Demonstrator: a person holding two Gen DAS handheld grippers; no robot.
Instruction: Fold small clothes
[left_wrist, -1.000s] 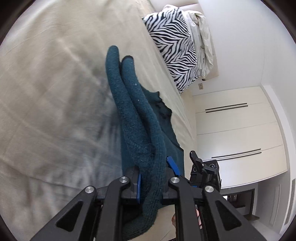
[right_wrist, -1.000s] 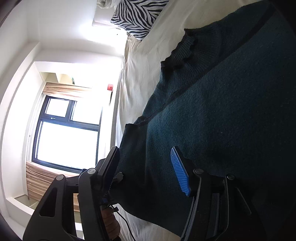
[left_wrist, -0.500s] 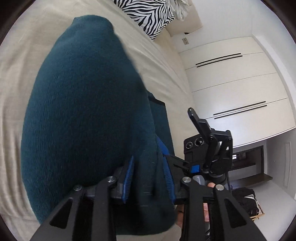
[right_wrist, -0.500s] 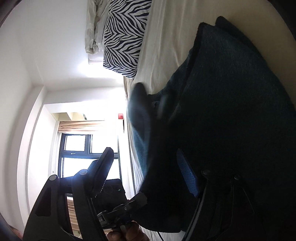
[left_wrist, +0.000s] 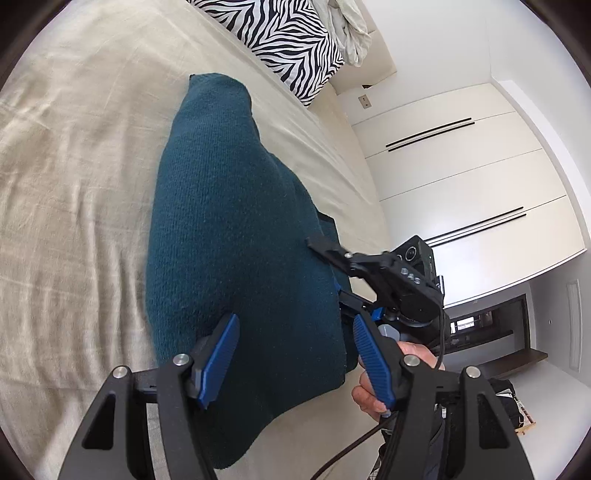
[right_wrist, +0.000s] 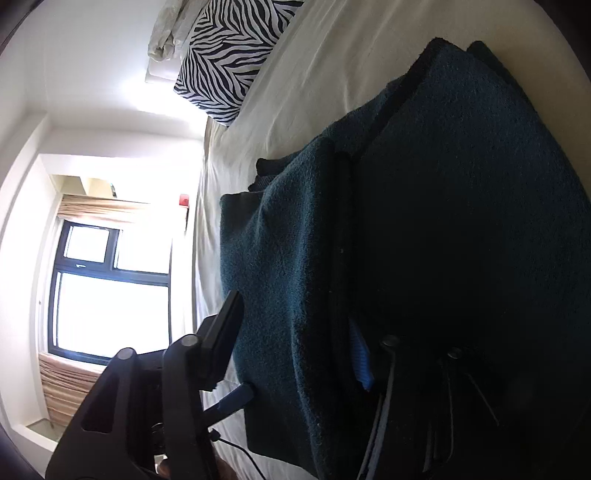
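A dark teal knit sweater (left_wrist: 236, 229) lies folded on the beige bed sheet (left_wrist: 74, 166). My left gripper (left_wrist: 295, 354) is open just above its near edge, blue pads apart, holding nothing. The right gripper (left_wrist: 340, 266) shows in the left wrist view at the sweater's right edge, jaws apart. In the right wrist view the sweater (right_wrist: 424, 240) fills the frame in stacked layers, and my right gripper (right_wrist: 295, 339) is open with folded fabric lying between its fingers.
A zebra-print pillow (left_wrist: 288, 40) and a crumpled white cloth (left_wrist: 351, 33) lie at the head of the bed. White wardrobe doors (left_wrist: 480, 177) stand to the right. A bright window (right_wrist: 110, 288) is on the other side.
The left gripper carried the sleeve over onto the body, then opened and let it go. The sweater now lies in a folded stack. The right gripper stayed open.
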